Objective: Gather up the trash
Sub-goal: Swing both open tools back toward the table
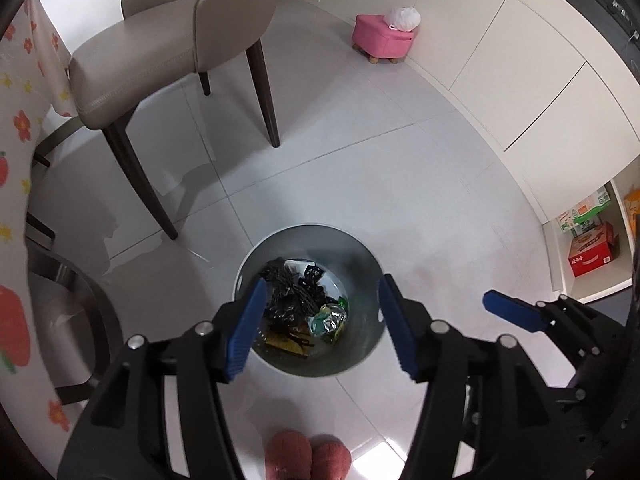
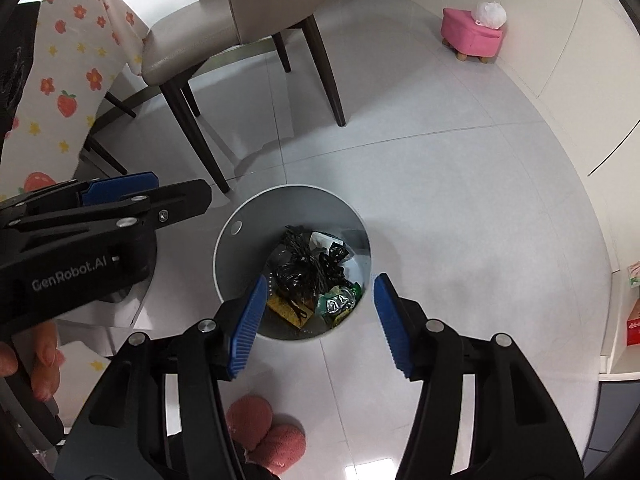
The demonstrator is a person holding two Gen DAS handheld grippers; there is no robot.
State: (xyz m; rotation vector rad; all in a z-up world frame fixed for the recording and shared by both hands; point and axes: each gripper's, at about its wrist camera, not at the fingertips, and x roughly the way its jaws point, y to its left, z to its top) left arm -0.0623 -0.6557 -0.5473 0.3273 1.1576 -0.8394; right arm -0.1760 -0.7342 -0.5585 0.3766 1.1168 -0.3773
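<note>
A round grey trash bin point(image 1: 362, 252) stands on the floor, directly below both grippers. Inside lie crumpled black wrappers point(image 1: 294, 292) and a green and silver packet point(image 1: 330, 318); the same bin point(image 2: 240, 216) and packet point(image 2: 338, 302) show in the right wrist view. My left gripper point(image 1: 322, 328) hangs open over the bin with nothing between its blue pads. My right gripper point(image 2: 320, 324) is open too, also with nothing held. One blue fingertip point(image 1: 514, 312) of the right gripper shows beside the left one. The left gripper point(image 2: 180, 188) appears side-on, left of the bin.
A beige chair point(image 1: 160, 52) with dark legs stands beyond the bin, next to a table with a flowered cloth point(image 2: 68, 80). A pink stool point(image 1: 382, 38) bearing a white bag sits by the far cabinets. Boxes point(image 1: 592, 248) fill a low shelf at right. Pink slippers point(image 1: 308, 456) are just under the grippers.
</note>
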